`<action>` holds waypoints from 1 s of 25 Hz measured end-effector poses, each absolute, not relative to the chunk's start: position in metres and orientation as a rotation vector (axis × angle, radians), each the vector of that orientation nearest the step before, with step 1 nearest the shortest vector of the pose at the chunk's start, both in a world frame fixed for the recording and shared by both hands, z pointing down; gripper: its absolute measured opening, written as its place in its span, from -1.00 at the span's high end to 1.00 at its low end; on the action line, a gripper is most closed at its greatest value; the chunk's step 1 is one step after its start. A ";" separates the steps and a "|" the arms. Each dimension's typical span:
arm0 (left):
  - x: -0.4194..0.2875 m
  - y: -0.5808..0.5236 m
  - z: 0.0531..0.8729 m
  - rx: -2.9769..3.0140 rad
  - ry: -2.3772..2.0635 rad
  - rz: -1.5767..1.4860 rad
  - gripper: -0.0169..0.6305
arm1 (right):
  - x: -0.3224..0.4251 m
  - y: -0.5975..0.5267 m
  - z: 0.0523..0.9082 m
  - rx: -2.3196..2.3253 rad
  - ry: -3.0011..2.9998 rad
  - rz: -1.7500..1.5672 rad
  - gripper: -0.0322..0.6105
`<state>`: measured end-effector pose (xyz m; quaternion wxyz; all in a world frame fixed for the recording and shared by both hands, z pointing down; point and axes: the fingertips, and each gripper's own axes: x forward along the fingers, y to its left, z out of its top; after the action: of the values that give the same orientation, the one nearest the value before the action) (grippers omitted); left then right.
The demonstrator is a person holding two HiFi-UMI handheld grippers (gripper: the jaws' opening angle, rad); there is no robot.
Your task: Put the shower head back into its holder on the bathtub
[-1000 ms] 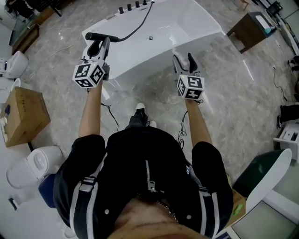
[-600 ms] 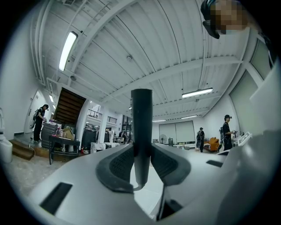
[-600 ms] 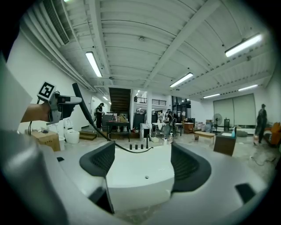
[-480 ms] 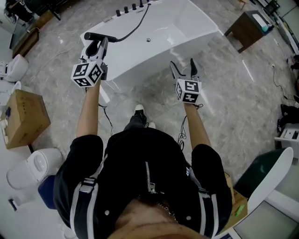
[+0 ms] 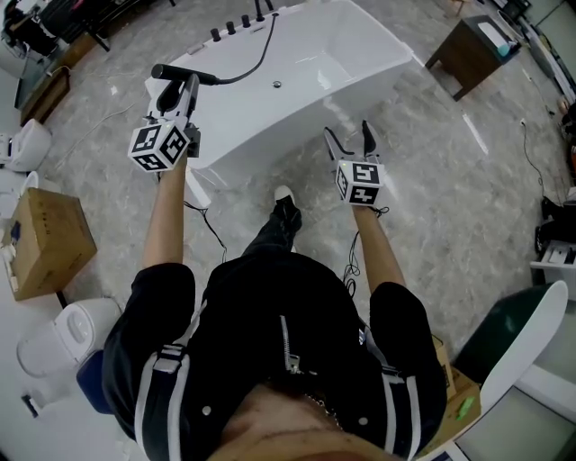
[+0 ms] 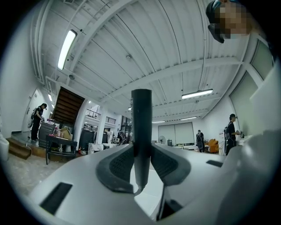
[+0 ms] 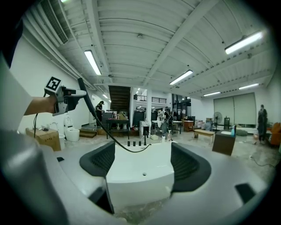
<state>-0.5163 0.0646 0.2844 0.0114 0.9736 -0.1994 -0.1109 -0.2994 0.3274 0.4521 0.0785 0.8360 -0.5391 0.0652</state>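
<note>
The black shower head (image 5: 180,75) lies crosswise over the near left corner of the white bathtub (image 5: 378,54), with my left gripper (image 5: 177,90) shut on its handle. Its black hose (image 5: 256,56) runs across the tub to the black fittings (image 5: 241,22) on the far rim. In the left gripper view the handle (image 6: 141,127) stands upright, pinched between the two pads (image 6: 118,165). My right gripper (image 5: 346,138) hangs open and empty before the tub's near wall. The right gripper view shows the tub (image 7: 140,173) between its wide jaws, and the left gripper (image 7: 66,99) holding the shower head (image 7: 84,94).
A cardboard box (image 5: 45,230) and white toilets (image 5: 67,329) stand at the left. A dark wooden cabinet (image 5: 468,40) is at the top right. Cables trail on the marble floor by the person's shoe (image 5: 286,205).
Both grippers have moved forward along the tub, the left one carrying the shower head. The right jaws have spread wider. The person's foot has stepped forward.
</note>
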 end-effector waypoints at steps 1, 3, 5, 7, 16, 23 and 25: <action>-0.511 0.064 0.283 3.041 -0.614 -0.351 0.55 | -0.294 0.324 0.454 2.500 -1.614 0.195 -0.34; -0.500 0.060 0.278 3.050 -0.599 -0.365 0.55 | -0.282 0.316 0.456 2.493 -1.618 0.198 -0.34; -0.489 0.054 0.272 3.056 -0.590 -0.382 0.55 | -0.270 0.304 0.459 2.482 -1.626 0.206 -0.34; -0.476 0.047 0.268 3.062 -0.585 -0.396 0.55 | -0.259 0.291 0.463 2.465 -1.642 0.214 -0.34; -0.413 0.000 0.263 3.054 -0.598 -0.379 0.55 | -0.206 0.206 0.477 2.330 -1.730 0.229 -0.34; -0.365 -0.041 0.256 3.048 -0.602 -0.363 0.55 | -0.190 0.122 0.508 2.152 -1.839 0.282 -0.34; -0.352 -0.051 0.253 3.052 -0.605 -0.368 0.55 | -0.186 0.099 0.518 2.093 -1.868 0.295 -0.34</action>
<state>-0.3517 -0.0506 0.2530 0.0045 0.9741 -0.1930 -0.1175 -0.1863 0.0994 0.5183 0.1595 0.7325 -0.6538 0.1031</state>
